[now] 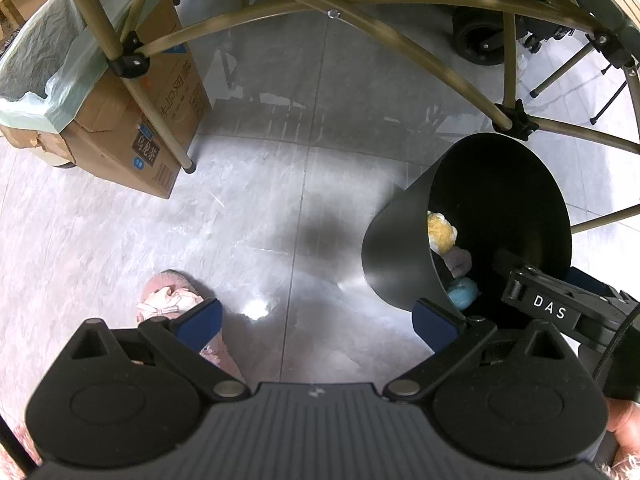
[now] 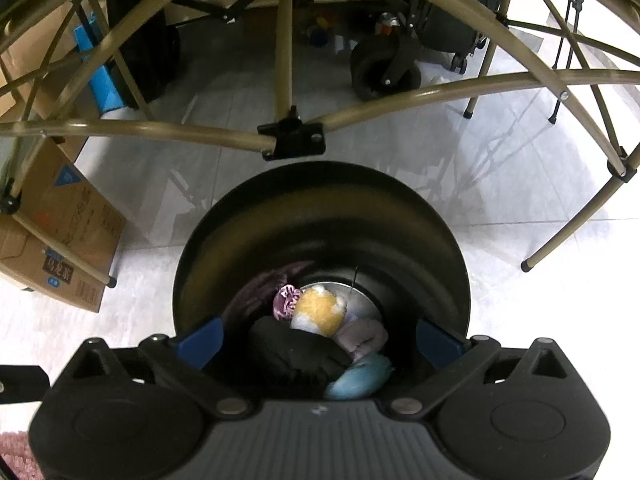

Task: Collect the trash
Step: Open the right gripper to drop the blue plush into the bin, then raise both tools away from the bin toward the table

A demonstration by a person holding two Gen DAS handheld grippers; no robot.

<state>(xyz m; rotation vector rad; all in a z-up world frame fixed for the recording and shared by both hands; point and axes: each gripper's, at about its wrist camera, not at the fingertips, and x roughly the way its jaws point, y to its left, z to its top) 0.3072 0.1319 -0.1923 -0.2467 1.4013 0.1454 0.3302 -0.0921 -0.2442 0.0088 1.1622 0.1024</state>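
Right gripper (image 2: 318, 342): jaws spread wide, nothing between the pads; blue fingers (image 2: 202, 340) poised over the bin's mouth, just above the rim. Judged a release posture, placed there so that dropped items fall straight in.

Left gripper (image 1: 316, 322): jaws likewise wide, empty, pointing down at bare floor (image 1: 280, 200); its right finger lies just beside the bin's outer wall, contact unclear. Judged idle.

Bin (image 1: 400, 256): black, conical, standing upright on the floor, mouth up, long axis vertical, widening toward the rim. Stands beneath the table's tan frame (image 2: 160, 132), probably to be reachable from the person's standing spot.

Trash, inside the bin at the bottom: yellow-white wad (image 2: 320, 312), purple crumple (image 2: 286, 300), greyish-mauve wad (image 2: 362, 338), blue wad (image 2: 360, 378), dark lump (image 2: 296, 356). All rest loosely heaped, touching.

Surrounds: lined cardboard box (image 1: 160, 120) well apart on the floor; pink slipper (image 1: 172, 296) near the left gripper.
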